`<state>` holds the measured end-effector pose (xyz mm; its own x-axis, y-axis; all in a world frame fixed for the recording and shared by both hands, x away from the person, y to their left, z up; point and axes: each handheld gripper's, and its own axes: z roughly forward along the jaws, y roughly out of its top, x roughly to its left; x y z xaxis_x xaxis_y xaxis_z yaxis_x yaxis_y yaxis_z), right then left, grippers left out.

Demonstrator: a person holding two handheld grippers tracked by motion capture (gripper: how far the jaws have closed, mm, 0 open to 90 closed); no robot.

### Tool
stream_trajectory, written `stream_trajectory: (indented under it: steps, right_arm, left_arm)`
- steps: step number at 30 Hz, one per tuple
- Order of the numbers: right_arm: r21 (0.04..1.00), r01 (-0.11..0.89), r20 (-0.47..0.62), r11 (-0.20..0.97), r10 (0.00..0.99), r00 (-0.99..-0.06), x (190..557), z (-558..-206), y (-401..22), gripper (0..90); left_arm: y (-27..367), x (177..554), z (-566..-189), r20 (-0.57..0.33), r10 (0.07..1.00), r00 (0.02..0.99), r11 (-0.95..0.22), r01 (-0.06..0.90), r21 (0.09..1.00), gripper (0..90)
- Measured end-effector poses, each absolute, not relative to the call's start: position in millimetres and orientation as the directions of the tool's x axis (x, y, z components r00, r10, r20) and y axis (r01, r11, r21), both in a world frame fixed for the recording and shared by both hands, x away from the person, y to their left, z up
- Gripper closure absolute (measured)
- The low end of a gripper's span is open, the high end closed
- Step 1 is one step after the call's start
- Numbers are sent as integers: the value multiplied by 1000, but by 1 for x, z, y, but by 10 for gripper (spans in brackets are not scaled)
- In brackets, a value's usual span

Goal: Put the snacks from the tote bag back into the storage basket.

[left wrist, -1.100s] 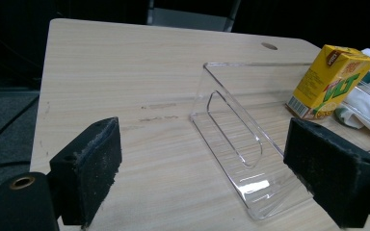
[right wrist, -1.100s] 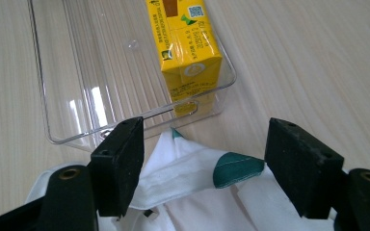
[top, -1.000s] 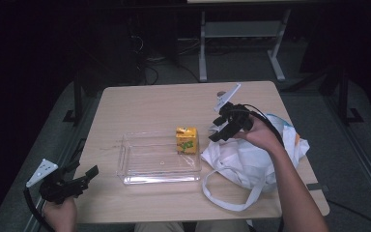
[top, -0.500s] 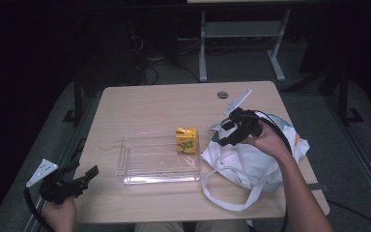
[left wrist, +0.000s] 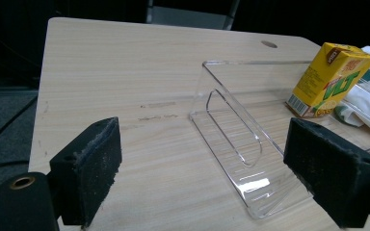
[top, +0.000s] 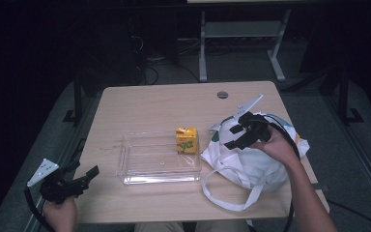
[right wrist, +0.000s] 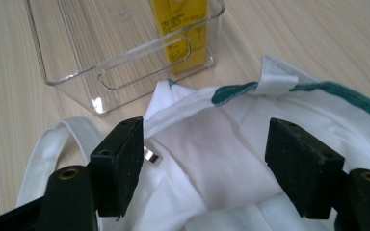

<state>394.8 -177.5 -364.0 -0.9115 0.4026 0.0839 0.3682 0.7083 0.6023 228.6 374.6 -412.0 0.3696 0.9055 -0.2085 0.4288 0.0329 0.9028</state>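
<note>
Your right gripper (top: pixel 234 137): jaws spread, hovering over white bag (top: pixel 251 162) mouth, nothing pinched. Your left gripper (top: pixel 84 178): jaws spread, empty, near clear tray (top: pixel 125 159).

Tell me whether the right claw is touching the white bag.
Cannot tell. In the right gripper view the right claw stands open over the bag's mouth, but neither contact nor gap shows plainly.

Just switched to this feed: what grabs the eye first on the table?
The yellow carton stands upright in the far right corner of the clear tray at mid-table. Right of it slumps a white bag with a green trim, and the right gripper hangs over its mouth with jaws open and nothing between them. The left gripper waits open at the near left edge.
</note>
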Motion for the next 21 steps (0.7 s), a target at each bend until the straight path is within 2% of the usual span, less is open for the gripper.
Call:
stream_trajectory:
  steps: [21]
  right_arm:
    - [609,413,103,677,449,-888,378,-376,-206,288]
  left_arm:
    - [373,229,-412,-205,907,368,27,435,900,127]
